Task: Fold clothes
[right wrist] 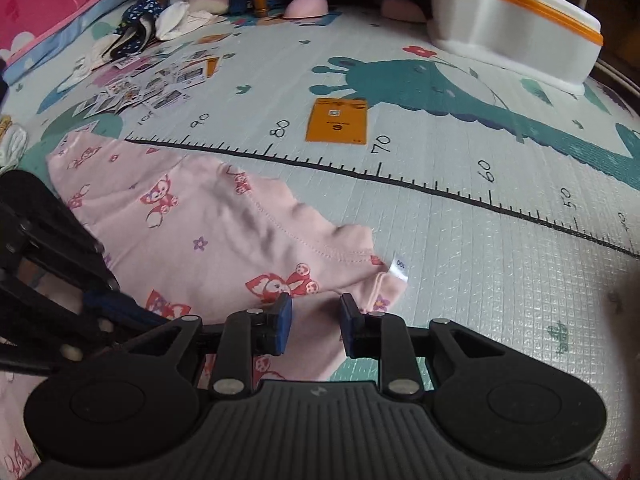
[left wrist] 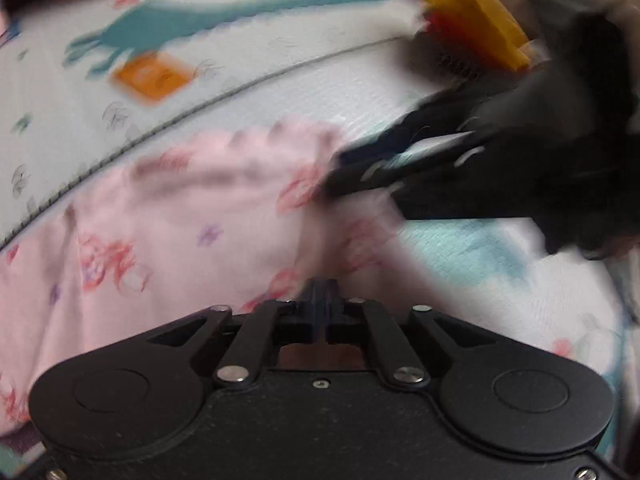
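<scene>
Pink cotton garment printed with red cartoon bears is lying flat on the pale foam play mat. I'm seeing my right gripper hovering with fingers apart over its tagged corner. My left gripper is pinching pink fabric. Open mat is lying rightward.

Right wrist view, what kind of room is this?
Probably a child's play area at home: a foam play mat printed with a height ruler, scattered picture cards, and a small pink garment spread on the floor.
</scene>
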Available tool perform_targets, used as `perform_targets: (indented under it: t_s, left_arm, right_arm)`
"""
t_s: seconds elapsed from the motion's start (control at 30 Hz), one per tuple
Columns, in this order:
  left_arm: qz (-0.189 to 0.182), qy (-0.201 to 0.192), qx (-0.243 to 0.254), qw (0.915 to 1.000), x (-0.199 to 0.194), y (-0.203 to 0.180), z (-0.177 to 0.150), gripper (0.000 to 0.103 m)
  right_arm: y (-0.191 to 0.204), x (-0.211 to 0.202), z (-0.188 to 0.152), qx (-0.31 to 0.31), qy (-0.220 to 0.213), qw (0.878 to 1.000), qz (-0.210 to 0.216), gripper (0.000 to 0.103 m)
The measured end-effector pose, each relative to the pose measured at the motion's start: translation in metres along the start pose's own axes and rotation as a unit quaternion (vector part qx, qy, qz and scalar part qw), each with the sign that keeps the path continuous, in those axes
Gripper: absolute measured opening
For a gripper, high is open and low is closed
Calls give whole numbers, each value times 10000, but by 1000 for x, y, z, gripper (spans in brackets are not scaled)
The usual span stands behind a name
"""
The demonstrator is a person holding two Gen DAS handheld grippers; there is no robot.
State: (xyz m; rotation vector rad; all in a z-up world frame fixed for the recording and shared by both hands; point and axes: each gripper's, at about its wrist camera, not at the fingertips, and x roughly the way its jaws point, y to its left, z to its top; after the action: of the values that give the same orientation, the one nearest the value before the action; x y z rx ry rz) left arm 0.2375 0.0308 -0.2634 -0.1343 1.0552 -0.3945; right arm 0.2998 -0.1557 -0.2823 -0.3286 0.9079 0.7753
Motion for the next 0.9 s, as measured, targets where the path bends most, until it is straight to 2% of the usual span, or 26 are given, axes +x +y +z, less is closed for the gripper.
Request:
perform_targets:
  t_s: [0.07, 0.17, 0.2, 0.27, 0.33, 0.4, 0.47, 0.5, 0.53, 0.57, 0.67, 0.73, 0.83, 0.9]
  left_arm:
    - [-155, -35, -548, 9984, -8, 9, 2, 2]
    - [-153, -36, -464, 9988, -25, 4, -3, 3]
    - [-137, -48, -263, 9995, -31, -2, -8, 3]
    - [-147, -115, 494, 9986, -43, -24, -22, 3]
    - [-245, -141, 1250, 9918, -54, -46, -38, 3]
    - [-664, -20, 2001, 9775, -62, -69, -59, 4]
    - [-826, 84, 2821, 9558, -66, -91, -83, 12]
    - [-856, 132, 3239, 9421, -68, -102, -97, 17]
    - [-868, 160, 3584, 9294, -69, -111, -108, 32]
    - [-873, 167, 3780, 9215, -71, -116, -117, 44]
    - [-869, 197, 4151, 9054, -71, -129, -137, 45]
    - [-610, 161, 4421, 8947, -66, -137, -146, 45]
    - [-438, 190, 4878, 8716, -60, -146, -157, 44]
    - [-395, 248, 5065, 8610, -59, -148, -162, 34]
  right_arm:
    - [0, -3, 2, 47, -74, 10000, -17, 26]
    - [-4, -8, 5, 127, -159, 9998, 39, 26]
    - [-6, -9, 5, 155, -162, 9997, 46, 26]
    - [-14, -14, 6, 337, -142, 9993, 50, 28]
    - [-24, -19, 5, 607, -100, 9980, 148, 28]
    - [-32, -24, 3, 799, -9, 9966, 217, 29]
    - [-37, -26, -1, 914, 57, 9955, 251, 29]
    - [-39, -26, -4, 974, 95, 9948, 285, 29]
    - [-40, -26, -7, 1033, 133, 9940, 320, 29]
    - [-42, -26, -9, 1093, 172, 9932, 354, 29]
    - [-47, -26, -17, 1270, 287, 9904, 458, 29]
    - [-48, -25, -21, 1357, 355, 9886, 538, 30]
    - [-46, -24, -24, 1373, 431, 9875, 647, 32]
    - [-45, -24, -27, 1364, 461, 9871, 702, 32]
